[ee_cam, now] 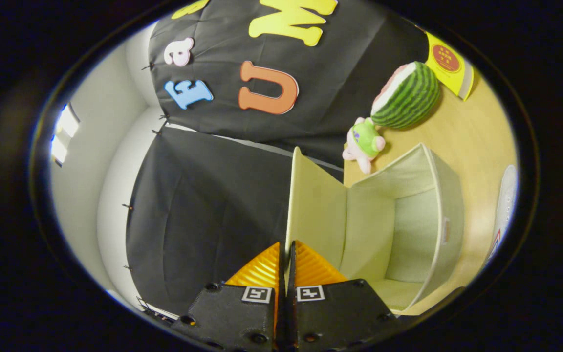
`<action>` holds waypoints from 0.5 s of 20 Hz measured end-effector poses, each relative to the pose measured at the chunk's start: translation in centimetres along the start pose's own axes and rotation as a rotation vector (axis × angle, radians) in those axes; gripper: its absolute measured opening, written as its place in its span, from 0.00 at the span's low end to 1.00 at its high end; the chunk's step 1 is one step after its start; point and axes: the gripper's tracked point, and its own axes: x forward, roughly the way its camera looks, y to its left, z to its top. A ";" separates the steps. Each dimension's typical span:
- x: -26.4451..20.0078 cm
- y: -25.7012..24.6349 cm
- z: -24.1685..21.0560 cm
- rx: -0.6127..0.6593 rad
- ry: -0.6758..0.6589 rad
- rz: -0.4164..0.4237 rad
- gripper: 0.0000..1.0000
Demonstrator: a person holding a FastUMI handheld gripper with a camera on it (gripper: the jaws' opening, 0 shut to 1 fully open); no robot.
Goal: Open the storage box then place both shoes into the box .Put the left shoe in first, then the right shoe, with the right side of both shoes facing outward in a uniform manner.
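Swinging the pale fabric lid flap (313,205) fully clear of the cream fabric storage box (445,205) is the step in hand; the flap is pinched between the closed fingers of the gripper (286,254) and should be held firmly. Beyond the box, a watermelon plush (406,95) and small pink-green toy (364,142) are seen; beside it, a white shoe (505,205).

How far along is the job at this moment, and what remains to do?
Done: almost nothing is finished. In hand: the hand-held gripper is shut on the lid of the storage box, both fingers pinching its edge, and the lid stands swung open, showing an empty inside. Left: both shoes. One white shoe lies on the table beyond the box; the left shoe goes in first, then the right.
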 end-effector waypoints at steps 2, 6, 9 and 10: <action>1.8 1.3 -0.8 -0.026 0.001 0.008 0.05; 6.0 2.8 -2.5 -0.072 -0.003 -0.006 0.05; 9.3 3.5 -4.5 -0.127 0.026 -0.010 0.05; 10.0 3.5 -4.8 -0.161 0.032 -0.021 0.05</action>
